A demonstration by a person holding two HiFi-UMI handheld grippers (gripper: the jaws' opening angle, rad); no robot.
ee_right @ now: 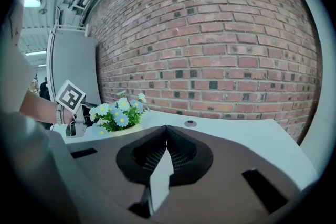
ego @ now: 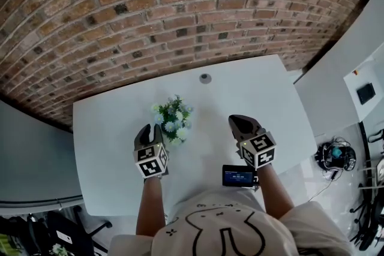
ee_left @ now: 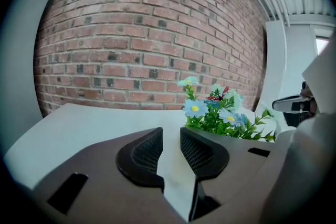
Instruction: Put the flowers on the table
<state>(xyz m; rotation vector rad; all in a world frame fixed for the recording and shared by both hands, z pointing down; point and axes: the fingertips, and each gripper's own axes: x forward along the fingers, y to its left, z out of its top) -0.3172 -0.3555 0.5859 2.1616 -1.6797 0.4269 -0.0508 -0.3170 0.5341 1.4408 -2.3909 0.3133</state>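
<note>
Frame centre: flowers [ego: 173,119] block the way just up and right of your left gripper [ego: 150,130].
Left and right of them: bare white table [ego: 102,129], room for you to pass.
Top: brick wall [ego: 180,9] closes the far edge.

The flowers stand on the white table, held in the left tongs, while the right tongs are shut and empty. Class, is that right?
No. The left gripper view shows the left tongs apart and empty, the flowers standing free beyond them. The rest holds: flowers on the white table, right tongs shut and empty.
</note>
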